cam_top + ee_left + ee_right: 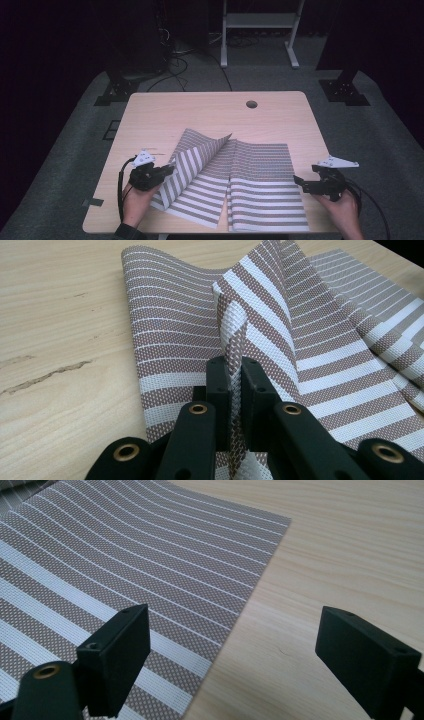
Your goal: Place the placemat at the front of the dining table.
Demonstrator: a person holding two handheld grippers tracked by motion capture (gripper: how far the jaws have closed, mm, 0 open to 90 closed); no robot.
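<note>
A brown and white striped woven mat (pixel 260 185) lies on the near half of the wooden table (pixel 200 112). Its left half is lifted and folded over toward the middle, peaking near the centre. My left gripper (pixel 167 171) is shut on the mat's left edge; in the left gripper view the mat (pixel 280 325) stands pinched between the jaws of the left gripper (pixel 234 385). My right gripper (pixel 300 182) hovers at the mat's right edge with jaws wide apart. In the right gripper view the mat (pixel 125 565) lies flat, and nothing sits inside the right gripper (pixel 232 650).
A round cable hole (pixel 251 104) sits near the table's far edge. Bare tabletop stretches behind the mat and to its left. Cables and a white frame stand (pixel 260 30) are on the floor beyond the table.
</note>
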